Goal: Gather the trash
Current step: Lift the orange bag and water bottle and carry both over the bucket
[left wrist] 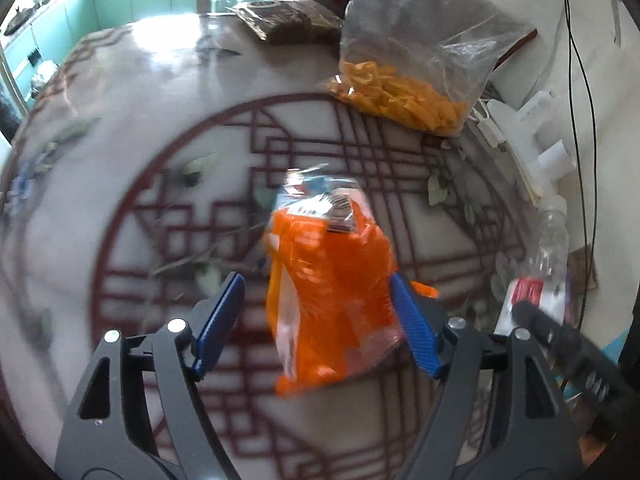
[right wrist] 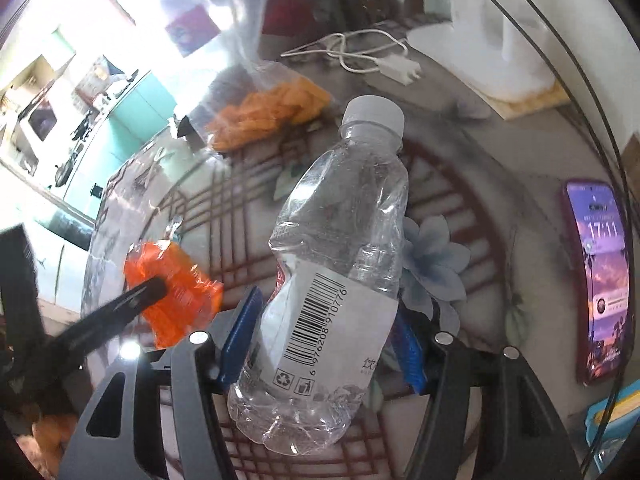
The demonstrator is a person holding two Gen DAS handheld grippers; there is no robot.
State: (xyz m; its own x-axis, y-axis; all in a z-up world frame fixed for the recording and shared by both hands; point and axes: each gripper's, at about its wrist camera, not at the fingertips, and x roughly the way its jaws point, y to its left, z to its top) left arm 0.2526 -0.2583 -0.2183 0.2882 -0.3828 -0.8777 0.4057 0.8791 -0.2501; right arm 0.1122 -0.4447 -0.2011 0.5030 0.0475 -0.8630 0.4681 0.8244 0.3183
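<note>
On the patterned glass table top (left wrist: 120,208), I am reading what print I can: the crushed clear plastic bottle (right wrist: 340,248) is showing a white label with a barcode numbered 6 976208 910776, a recycling mark and a bin mark; the phone (right wrist: 600,280) lying at the right is displaying 17:11. Print on the orange plastic wrapper (left wrist: 328,288) is too blurred for me to read beyond a small barcode patch. My right gripper (right wrist: 324,340) is standing about half open with its blue pads pressing the bottle's labelled body on both sides, the white cap pointing away from me. My left gripper (left wrist: 320,312) is standing a little over half open around the orange wrapper; the right pad is touching it, the left pad is standing clear, so I am not calling that a grip. Beyond, I am seeing a clear bag of yellow-orange snack pieces (left wrist: 400,92), a dark packet (left wrist: 288,20), a white cable with plug (right wrist: 380,60) and white foam packing (left wrist: 532,136) along the table's far edge.
</note>
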